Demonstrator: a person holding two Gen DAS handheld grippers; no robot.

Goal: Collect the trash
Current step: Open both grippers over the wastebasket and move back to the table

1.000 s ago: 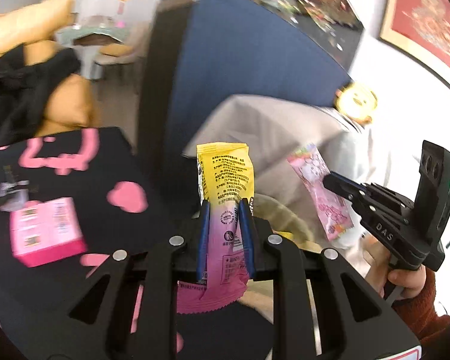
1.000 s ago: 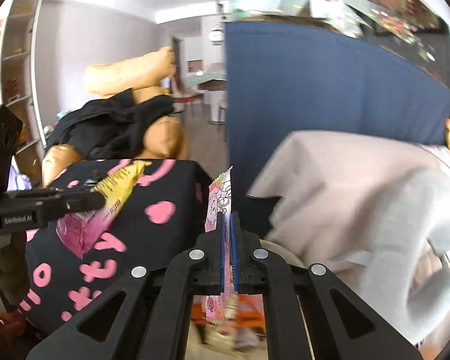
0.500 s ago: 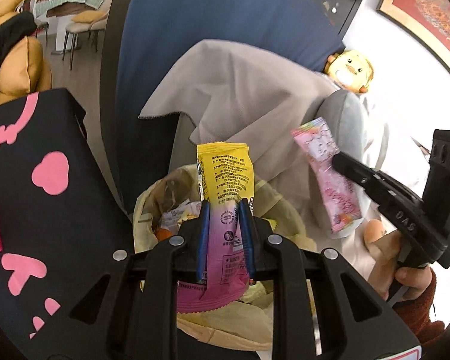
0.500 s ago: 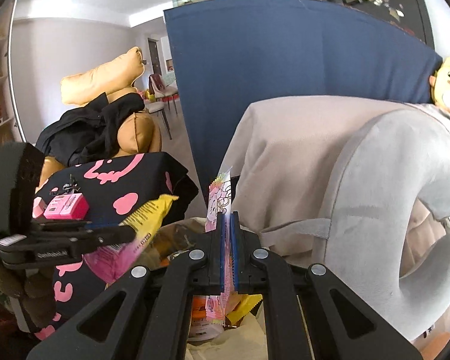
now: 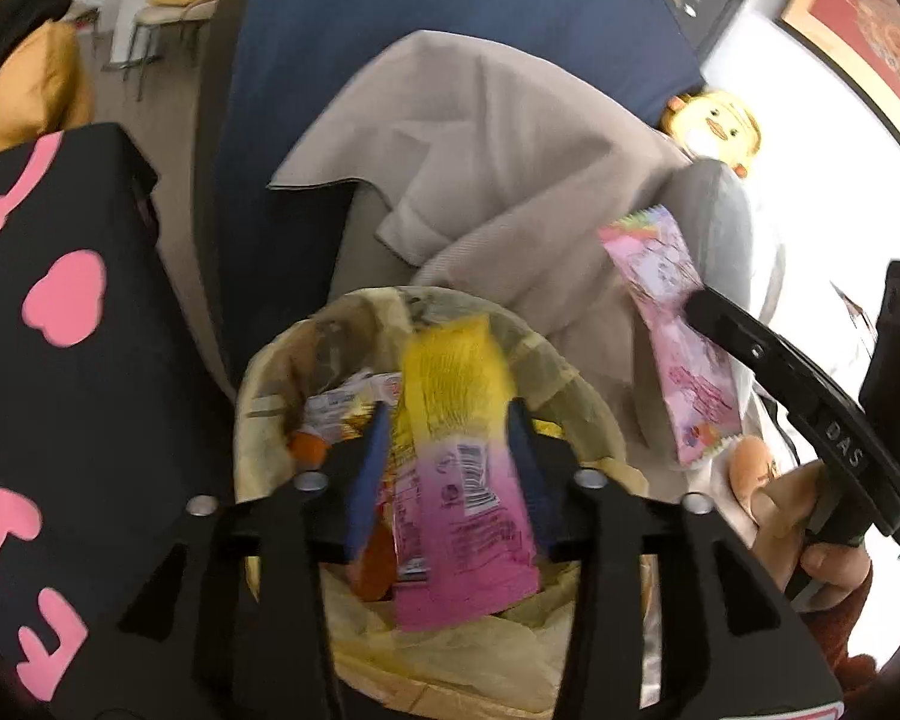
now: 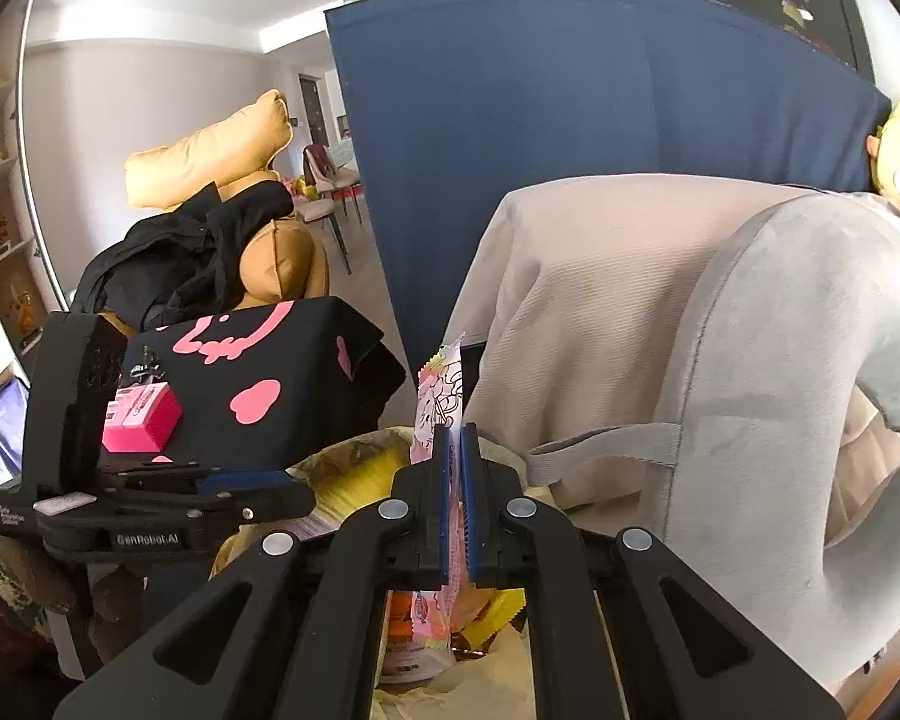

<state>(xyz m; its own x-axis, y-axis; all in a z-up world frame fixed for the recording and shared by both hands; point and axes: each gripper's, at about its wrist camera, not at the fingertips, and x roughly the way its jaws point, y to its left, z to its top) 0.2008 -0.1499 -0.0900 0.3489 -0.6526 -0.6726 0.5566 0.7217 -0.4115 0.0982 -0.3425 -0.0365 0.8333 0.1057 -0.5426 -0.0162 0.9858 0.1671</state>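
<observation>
Your yellow-pink wrapper [image 5: 456, 468] sits blurred between the left claw [image 5: 447, 474], over the bin [image 5: 576, 402] lined with a yellow bag; the jaws have just been opening and stand apart from it. At 3 o'clock in the left view, your right claw [image 6: 455, 468] is clamped on the pink wrapper [image 5: 672, 348]. At 9 o'clock lies the black worktop [image 5: 78, 396].

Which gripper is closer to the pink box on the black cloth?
Left. The left gripper sits just in front of the pink box; the right gripper is farther over, above the trash bag.
</observation>
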